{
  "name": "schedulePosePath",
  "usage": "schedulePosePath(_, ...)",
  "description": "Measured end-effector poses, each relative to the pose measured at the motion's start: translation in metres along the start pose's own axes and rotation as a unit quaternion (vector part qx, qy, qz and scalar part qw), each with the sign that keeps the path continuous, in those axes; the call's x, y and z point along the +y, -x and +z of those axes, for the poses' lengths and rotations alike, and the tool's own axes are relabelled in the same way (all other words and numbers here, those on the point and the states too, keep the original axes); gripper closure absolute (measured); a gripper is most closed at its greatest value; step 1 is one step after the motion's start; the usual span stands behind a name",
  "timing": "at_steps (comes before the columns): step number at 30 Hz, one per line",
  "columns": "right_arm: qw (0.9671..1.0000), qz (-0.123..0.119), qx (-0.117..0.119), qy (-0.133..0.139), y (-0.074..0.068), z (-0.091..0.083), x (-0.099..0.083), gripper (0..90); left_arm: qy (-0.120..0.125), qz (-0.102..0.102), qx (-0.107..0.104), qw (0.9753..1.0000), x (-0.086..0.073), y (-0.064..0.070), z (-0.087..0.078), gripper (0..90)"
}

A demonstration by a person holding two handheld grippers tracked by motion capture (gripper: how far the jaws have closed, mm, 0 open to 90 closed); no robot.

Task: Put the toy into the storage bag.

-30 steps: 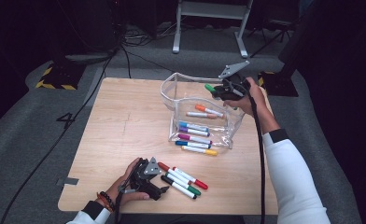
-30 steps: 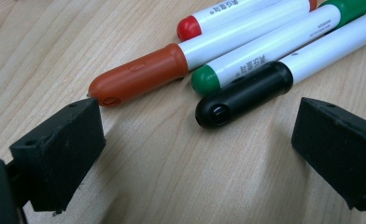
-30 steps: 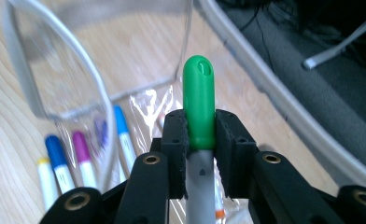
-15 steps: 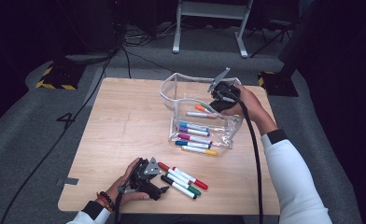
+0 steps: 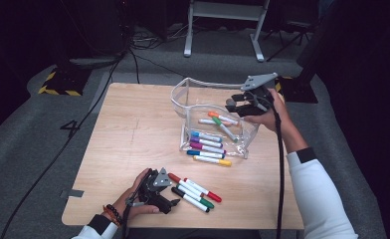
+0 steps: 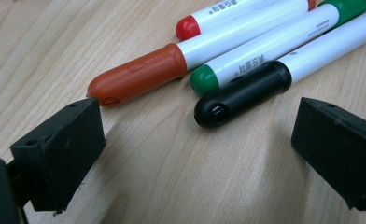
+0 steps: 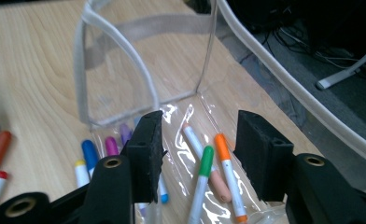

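Pale wood table (image 5: 133, 144), grey carpet (image 5: 44, 164), dark room

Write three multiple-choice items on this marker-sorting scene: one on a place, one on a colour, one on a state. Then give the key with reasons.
1. Where does the green-capped marker under the right gripper lie?
A. Inside the clear pouch
B. On the floor
C. Beside the left gripper

2. What colour is the cap of the marker nearest the middle of the left gripper's open gap?
A. Yellow
B. Black
C. Purple

3. How do the right gripper's jaws stand?
A. Clamped on a marker
B. Shut on the pouch rim
C. Open, holding nothing

Key:
1 A: the right gripper view shows it on the pouch's glossy bottom, beside an orange-capped marker.
2 B: the left gripper view shows the black-capped marker lying between and just beyond the jaws.
3 C: a clear gap shows between the two pads, with the markers lying below.
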State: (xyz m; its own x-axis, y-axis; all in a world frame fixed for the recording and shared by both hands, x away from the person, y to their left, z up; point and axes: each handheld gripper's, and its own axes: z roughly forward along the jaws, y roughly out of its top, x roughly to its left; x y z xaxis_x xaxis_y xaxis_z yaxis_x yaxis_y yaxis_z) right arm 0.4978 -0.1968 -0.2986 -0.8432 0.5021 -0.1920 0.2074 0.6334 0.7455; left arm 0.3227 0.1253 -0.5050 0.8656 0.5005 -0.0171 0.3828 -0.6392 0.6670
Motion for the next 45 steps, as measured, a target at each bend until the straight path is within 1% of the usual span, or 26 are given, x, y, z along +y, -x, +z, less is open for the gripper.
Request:
schedulePosePath(1,1.0,0.005,0.006,0.005,0.0,-0.005,-0.002,49.0,0.0,0.0,0.0,1.0,0.0,0.0,0.0,3.0)
schedulePosePath(3,0.9998,0.001,-0.01,0.016,-0.001,-0.017,-0.005,47.4,0.0,0.0,0.0,1.0,0.0,0.0,0.0,3.0)
schedulePosePath(5,0.9992,0.014,-0.014,0.034,-0.001,-0.028,-0.01,45.0,0.0,0.0,0.0,1.0,0.0,0.0,0.0,3.0)
schedulePosePath(6,0.9984,0.021,-0.024,0.047,-0.002,-0.035,-0.014,44.0,0.0,0.0,0.0,1.0,0.0,0.0,0.0,3.0)
schedulePosePath(7,0.998,0.024,-0.026,0.052,-0.003,-0.039,-0.016,43.4,0.0,0.0,0.0,1.0,0.0,0.0,0.0,3.0)
schedulePosePath(8,0.9977,0.025,-0.022,0.059,-0.004,-0.045,-0.019,42.6,0.0,0.0,0.0,1.0,0.0,0.0,0.0,3.0)
schedulePosePath(10,0.9966,0.025,-0.03,0.072,-0.008,-0.055,-0.026,41.7,0.0,0.0,0.0,1.0,0.0,0.0,0.0,3.0)
schedulePosePath(12,0.9949,0.029,-0.032,0.092,-0.013,-0.066,-0.035,41.5,0.0,0.0,0.0,1.0,0.0,0.0,0.0,3.0)
schedulePosePath(14,0.9936,0.029,-0.041,0.101,-0.018,-0.073,-0.042,42.2,0.0,0.0,0.0,1.0,0.0,0.0,0.0,3.0)
schedulePosePath(17,0.993,0.03,-0.038,0.108,-0.027,-0.08,-0.056,42.2,0.0,0.0,0.0,1.0,0.0,0.0,0.0,3.0)
schedulePosePath(19,0.9933,0.028,-0.036,0.106,-0.033,-0.082,-0.064,42.1,0.0,0.0,0.0,1.0,0.0,0.0,0.0,3.0)
schedulePosePath(21,0.993,0.03,-0.03,0.11,-0.038,-0.082,-0.073,42.0,0.0,0.0,0.0,1.0,0.0,0.0,0.0,3.0)
schedulePosePath(24,0.9932,0.029,-0.027,0.11,-0.046,-0.081,-0.085,41.9,0.0,0.0,0.0,1.0,0.0,0.0,0.0,3.0)
schedulePosePath(26,0.993,0.035,-0.019,0.111,-0.05,-0.078,-0.095,41.9,0.0,0.0,0.0,1.0,0.0,0.0,0.0,3.0)
schedulePosePath(28,0.9935,0.035,-0.021,0.106,-0.052,-0.074,-0.102,41.9,0.0,0.0,0.0,1.0,0.0,0.0,0.0,2.9)
schedulePosePath(29,0.9934,0.042,-0.014,0.106,-0.054,-0.072,-0.107,41.7,0.0,0.0,0.0,1.0,0.0,0.0,0.0,3.0)
schedulePosePath(33,0.994,0.05,0.008,0.097,-0.062,-0.061,-0.126,41.8,0.0,0.0,0.0,1.0,0.0,0.0,0.0,3.0)
schedulePosePath(35,0.9948,0.051,0.014,0.087,-0.069,-0.053,-0.135,41.8,0.0,0.0,0.0,1.0,0.0,0.0,0.0,3.0)
schedulePosePath(37,0.9951,0.052,0.029,0.079,-0.077,-0.042,-0.144,42.0,0.0,0.0,0.0,1.0,0.0,0.0,0.0,3.0)
schedulePosePath(39,0.9958,0.047,0.042,0.067,-0.084,-0.031,-0.15,42.2,0.0,0.0,0.0,1.0,0.0,0.0,0.0,2.9)
schedulePosePath(40,0.9954,0.049,0.052,0.064,-0.087,-0.025,-0.153,42.6,-0.001,0.0,0.001,1.0,0.0,0.0,0.0,2.9)
schedulePosePath(44,0.9952,0.04,0.078,0.044,-0.097,-0.002,-0.155,43.2,-0.001,-0.001,0.001,1.0,0.0,0.0,0.0,2.8)
schedulePosePath(45,0.9953,0.037,0.08,0.04,-0.1,0.003,-0.155,43.3,-0.001,-0.001,0.001,1.0,0.0,0.0,0.0,2.8)
